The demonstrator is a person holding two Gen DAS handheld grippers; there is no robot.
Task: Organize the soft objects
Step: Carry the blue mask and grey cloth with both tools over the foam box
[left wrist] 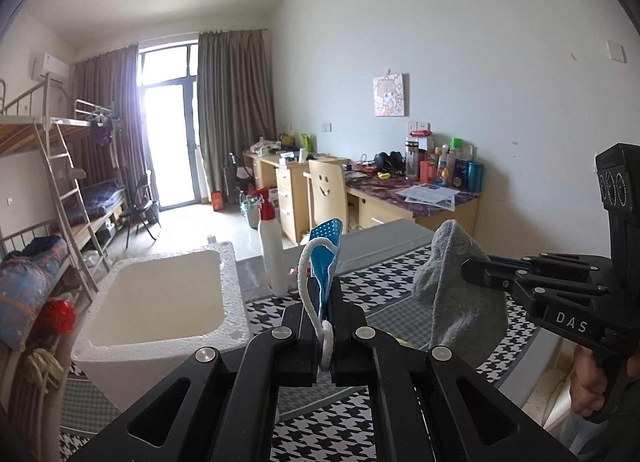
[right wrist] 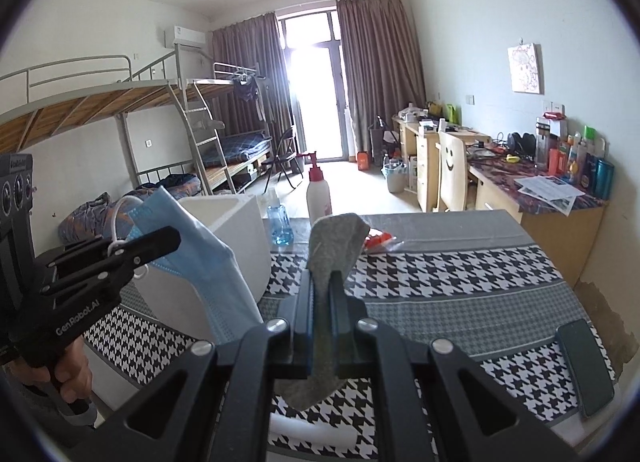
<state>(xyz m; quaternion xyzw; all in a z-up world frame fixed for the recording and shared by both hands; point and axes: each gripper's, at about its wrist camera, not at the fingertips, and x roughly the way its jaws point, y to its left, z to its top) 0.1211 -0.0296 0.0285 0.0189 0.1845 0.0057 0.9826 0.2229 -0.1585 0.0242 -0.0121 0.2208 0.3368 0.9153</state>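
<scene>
Clamped between the fingers of the left gripper (left wrist: 326, 302) is one blue face mask (left wrist: 326, 258), its white ear loop curling out over the jaws; the right wrist view shows the same mask (right wrist: 200, 246) hanging unfolded from that gripper (right wrist: 160, 242), just in front of the white foam box (right wrist: 236, 238). Pinched in the right gripper (right wrist: 320, 294) is one grey cloth (right wrist: 332, 246), standing up between the closed fingers and drooping below them (in the left view it (left wrist: 452, 290) looks like a crumpled lump at the tool's tip (left wrist: 474, 272)). Both are held above the houndstooth tablecloth (right wrist: 460, 286), to the right of the box. Beyond the box stand two bottles: one white pump bottle with a red top (right wrist: 318, 189) and one small clear blue bottle (right wrist: 279, 221). One red-and-white packet (right wrist: 376, 240) lies right of the white bottle. One dark flat case (right wrist: 586, 366) lies on the cloth well to the right of the box.
</scene>
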